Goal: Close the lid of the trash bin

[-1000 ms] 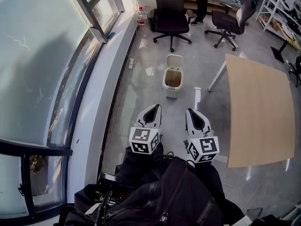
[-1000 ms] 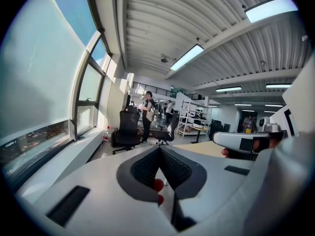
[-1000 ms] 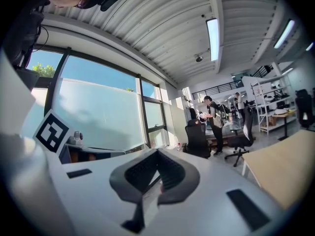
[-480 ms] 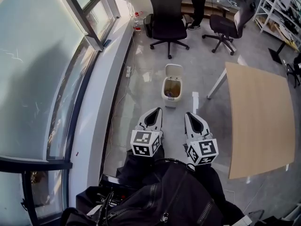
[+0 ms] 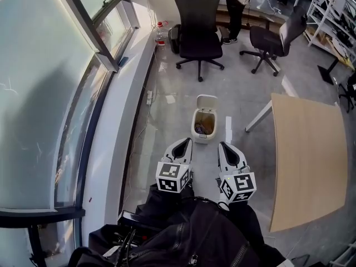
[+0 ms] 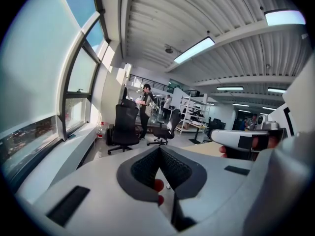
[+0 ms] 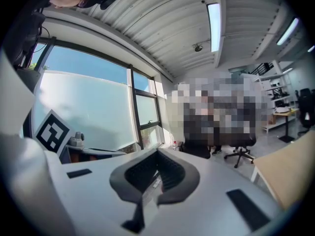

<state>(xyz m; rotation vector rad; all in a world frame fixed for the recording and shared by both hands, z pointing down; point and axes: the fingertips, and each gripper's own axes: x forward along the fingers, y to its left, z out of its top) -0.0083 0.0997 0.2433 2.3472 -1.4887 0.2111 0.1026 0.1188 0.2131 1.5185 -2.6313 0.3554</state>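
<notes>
A small white trash bin stands on the grey floor, its lid tipped up at the back and brownish contents showing inside. My left gripper and right gripper are held side by side just short of the bin, both pointing at it, both shut and empty. The left gripper view has its jaws closed to a point. In the right gripper view the jaws are likewise closed. Each gripper's own body hides the bin in its view.
A glass window wall with a sill runs along the left. A wooden table stands at the right. Two black office chairs and a standing person are beyond the bin. A bottle sits by the wall.
Both grippers and the camera have advanced toward the bin, so the gap between the fingertips and the bin has shrunk. The lid stays up and the jaws stay shut.
</notes>
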